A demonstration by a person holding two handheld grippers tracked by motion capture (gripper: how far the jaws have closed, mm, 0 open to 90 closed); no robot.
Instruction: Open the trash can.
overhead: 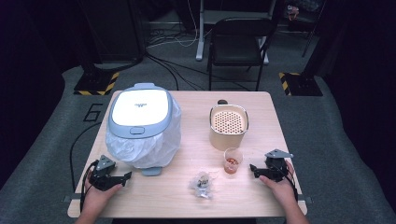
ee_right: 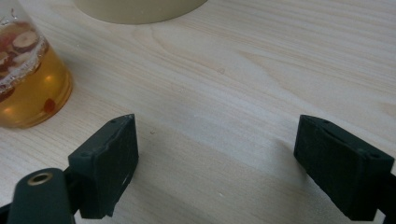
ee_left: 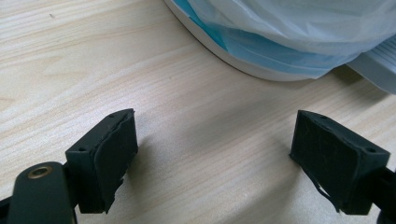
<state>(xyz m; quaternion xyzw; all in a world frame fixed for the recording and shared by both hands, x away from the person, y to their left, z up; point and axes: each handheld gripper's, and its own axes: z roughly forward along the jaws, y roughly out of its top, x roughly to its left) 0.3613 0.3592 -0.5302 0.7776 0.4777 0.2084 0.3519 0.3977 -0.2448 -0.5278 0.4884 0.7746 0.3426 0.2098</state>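
My left gripper (overhead: 125,176) rests on the wooden table (overhead: 187,100) at the front left, held by a hand, jaws wide apart with bare wood between them (ee_left: 215,154). It points toward a lidded bin (overhead: 140,109) lined with a clear plastic bag (ee_left: 299,32). My right gripper (overhead: 254,169) lies at the front right, also open over bare wood (ee_right: 215,158). Just to its left stands a clear plastic cup (overhead: 233,160) of amber liquid with fruit pieces (ee_right: 28,79).
A beige pot with a perforated insert (overhead: 228,125) stands behind the cup. A crumpled clear bag with dark bits (overhead: 202,183) lies at the front centre. A black chair (overhead: 238,42) and cables sit on the floor beyond the table.
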